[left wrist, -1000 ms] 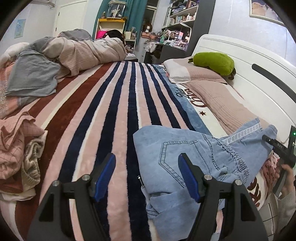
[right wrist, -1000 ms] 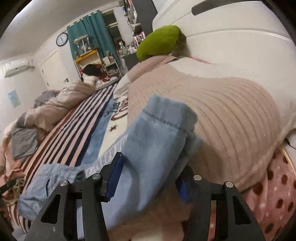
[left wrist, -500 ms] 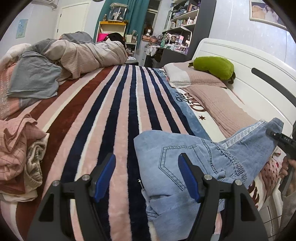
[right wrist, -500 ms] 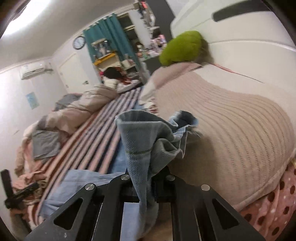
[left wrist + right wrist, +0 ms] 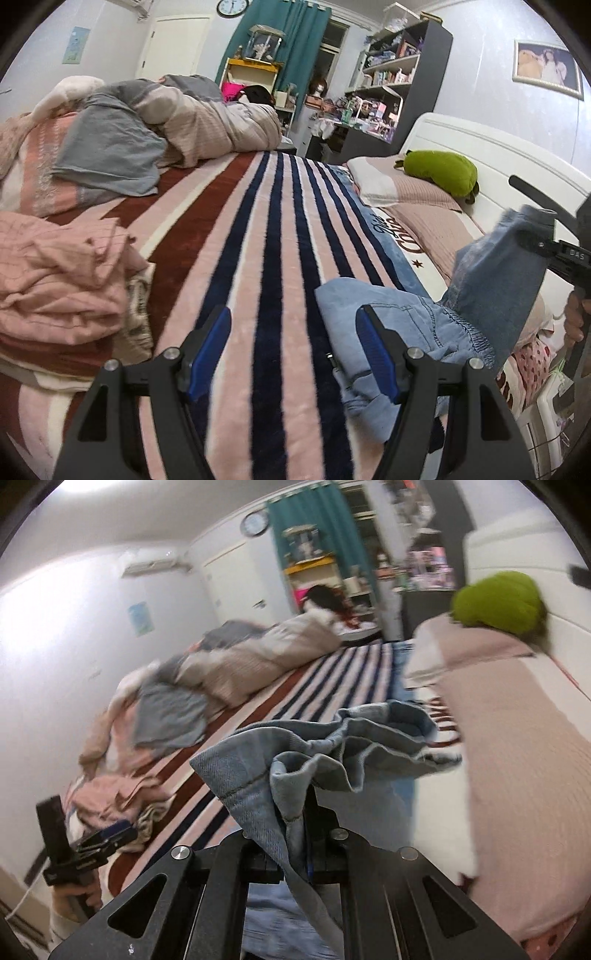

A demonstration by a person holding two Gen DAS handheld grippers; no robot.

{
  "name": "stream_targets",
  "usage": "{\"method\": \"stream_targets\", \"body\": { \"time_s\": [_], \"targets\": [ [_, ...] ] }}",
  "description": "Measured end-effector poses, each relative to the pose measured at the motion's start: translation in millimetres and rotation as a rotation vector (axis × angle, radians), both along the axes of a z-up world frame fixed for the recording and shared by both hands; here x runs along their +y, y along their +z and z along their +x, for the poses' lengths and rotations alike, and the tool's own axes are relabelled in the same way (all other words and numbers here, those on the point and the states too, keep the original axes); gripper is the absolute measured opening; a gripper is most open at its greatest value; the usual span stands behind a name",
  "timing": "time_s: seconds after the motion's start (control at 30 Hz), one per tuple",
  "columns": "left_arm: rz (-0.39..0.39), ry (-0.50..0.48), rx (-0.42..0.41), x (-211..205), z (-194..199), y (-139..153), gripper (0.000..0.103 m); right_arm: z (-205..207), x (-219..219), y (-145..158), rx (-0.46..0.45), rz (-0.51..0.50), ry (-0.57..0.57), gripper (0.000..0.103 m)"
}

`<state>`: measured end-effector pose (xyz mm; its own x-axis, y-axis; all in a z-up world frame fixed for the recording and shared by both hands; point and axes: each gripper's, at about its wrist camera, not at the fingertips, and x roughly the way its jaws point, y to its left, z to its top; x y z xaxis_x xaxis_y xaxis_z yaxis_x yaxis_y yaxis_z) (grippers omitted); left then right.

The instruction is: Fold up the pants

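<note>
Right wrist view: the right hand-held gripper (image 5: 295,853) is clamping a bunched leg end of the jeans (image 5: 332,738), lifting it, likely to carry it over for a fold. The left hand-held gripper (image 5: 293,352) is hovering with fingers apart beside the jeans' waist on the striped bed (image 5: 258,229). One pair of jeans, two grippers.

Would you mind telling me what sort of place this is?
Very likely a lived-in bedroom: a bed with a white headboard and pillows, a rumpled duvet, and cluttered shelves.
</note>
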<state>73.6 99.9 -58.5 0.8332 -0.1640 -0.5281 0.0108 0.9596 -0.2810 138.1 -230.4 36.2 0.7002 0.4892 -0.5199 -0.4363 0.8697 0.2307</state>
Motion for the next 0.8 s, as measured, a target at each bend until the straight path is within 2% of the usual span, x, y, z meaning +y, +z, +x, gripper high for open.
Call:
{"method": "stream_targets", "body": {
  "time_s": [0.13,0.23,0.4,0.5,0.63,0.7,0.8],
  "targets": [
    [-0.008,0.010,-0.006,16.7,-11.2,-2.4,0.066,8.6,65.7,-26.7,0.075,-0.083,0.113,0.002],
    [-0.004,0.002,0.001,22.1,-16.6,-5.3,0.066,10.0,102.5,-66.7,0.175,-0.173,0.191,0.002],
    [0.005,-0.021,0.025,20.0,-15.4,-11.9,0.066,5.5,123.3,-124.2,0.323,-0.288,0.268,0.005],
    [0.010,-0.046,0.040,10.9,-8.4,-13.5,0.066,-1.1,119.1,-135.2,0.362,-0.299,0.299,0.012],
    [0.014,-0.102,0.047,-11.0,3.4,-11.0,0.066,-17.6,114.9,-137.9,0.358,-0.307,0.360,0.022],
    [0.015,-0.131,0.051,-23.5,10.1,-10.0,0.066,-24.1,112.4,-135.1,0.372,-0.279,0.411,0.037],
    [0.022,-0.173,0.063,-43.9,19.8,-10.1,0.066,-36.7,106.5,-130.5,0.344,-0.261,0.457,0.038]
  ]
}}
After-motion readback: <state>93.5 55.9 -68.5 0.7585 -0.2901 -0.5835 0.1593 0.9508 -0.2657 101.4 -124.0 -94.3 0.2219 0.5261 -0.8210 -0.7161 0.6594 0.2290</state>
